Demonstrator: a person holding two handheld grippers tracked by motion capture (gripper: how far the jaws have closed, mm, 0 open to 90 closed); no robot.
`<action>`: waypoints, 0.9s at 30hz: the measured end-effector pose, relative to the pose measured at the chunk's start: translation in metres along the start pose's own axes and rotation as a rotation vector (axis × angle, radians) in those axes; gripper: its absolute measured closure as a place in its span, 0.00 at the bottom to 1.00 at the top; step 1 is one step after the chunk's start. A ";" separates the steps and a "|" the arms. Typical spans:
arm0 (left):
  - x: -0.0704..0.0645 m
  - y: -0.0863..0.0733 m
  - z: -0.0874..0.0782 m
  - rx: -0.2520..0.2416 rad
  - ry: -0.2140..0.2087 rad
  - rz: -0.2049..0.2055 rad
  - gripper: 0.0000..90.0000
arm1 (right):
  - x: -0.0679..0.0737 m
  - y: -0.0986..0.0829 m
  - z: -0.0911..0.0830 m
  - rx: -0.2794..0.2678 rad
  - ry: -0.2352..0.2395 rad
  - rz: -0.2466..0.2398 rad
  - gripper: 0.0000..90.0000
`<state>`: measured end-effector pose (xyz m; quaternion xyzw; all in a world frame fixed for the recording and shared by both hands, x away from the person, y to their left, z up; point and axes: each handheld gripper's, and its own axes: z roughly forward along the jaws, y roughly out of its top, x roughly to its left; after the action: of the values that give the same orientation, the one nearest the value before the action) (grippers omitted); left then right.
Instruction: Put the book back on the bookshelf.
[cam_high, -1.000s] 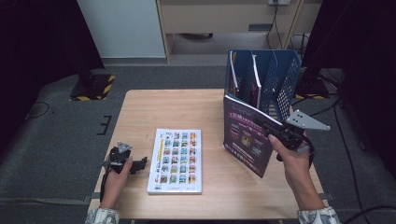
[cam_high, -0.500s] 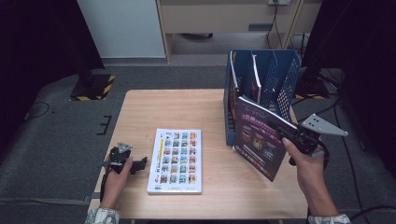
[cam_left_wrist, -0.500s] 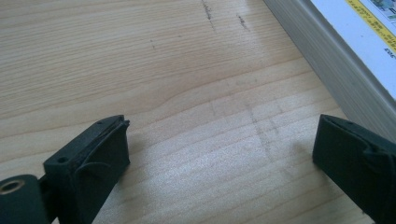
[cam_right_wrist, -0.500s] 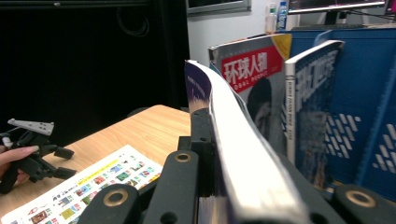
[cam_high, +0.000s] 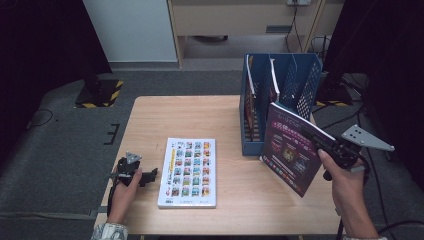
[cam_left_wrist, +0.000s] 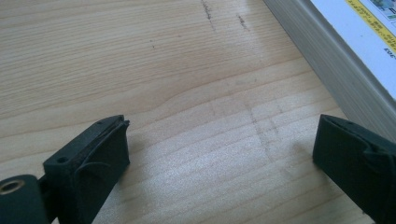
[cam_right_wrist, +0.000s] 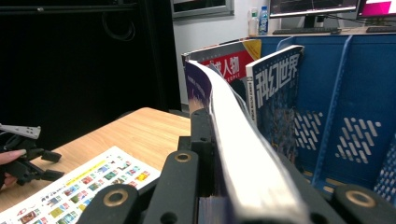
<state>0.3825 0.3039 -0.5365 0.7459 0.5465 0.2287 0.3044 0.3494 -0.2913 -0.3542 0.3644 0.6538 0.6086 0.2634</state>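
My right gripper (cam_high: 326, 145) is shut on the edge of a purple magazine (cam_high: 292, 148), held tilted above the table's right side in front of a blue file rack (cam_high: 295, 80). In the right gripper view the magazine (cam_right_wrist: 233, 140) runs edge-on out of the closed jaws toward the rack (cam_right_wrist: 345, 107), which holds two upright magazines (cam_right_wrist: 273, 88). A white book with a grid of small pictures (cam_high: 189, 171) lies flat at the table's front middle. My left gripper (cam_high: 149, 176) rests open on the wood just left of that book, whose spine (cam_left_wrist: 327, 60) shows beside the right jaw.
The wooden table (cam_high: 190, 115) has bare room at the back left and between the book and the rack. The rack's right slots stand unfilled. Grey carpet, cables and dark curtains surround the table.
My right gripper has carried the purple magazine to the right and toward the front, away from the rack's face, tilting it further. The left gripper and the white book have stayed put.
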 end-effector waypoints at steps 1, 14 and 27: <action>0.000 0.000 0.000 0.000 0.000 0.001 0.03 | 0.000 0.000 -0.001 0.002 -0.001 0.000 0.93; 0.000 0.000 0.000 0.000 -0.001 0.001 0.03 | -0.003 0.026 -0.022 -0.050 0.008 0.068 0.93; 0.000 0.000 0.000 0.002 -0.002 0.004 0.03 | -0.002 0.062 -0.014 -0.028 -0.130 0.026 0.93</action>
<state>0.3821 0.3038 -0.5364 0.7475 0.5450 0.2280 0.3036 0.3494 -0.3020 -0.2912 0.4080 0.6219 0.5961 0.3025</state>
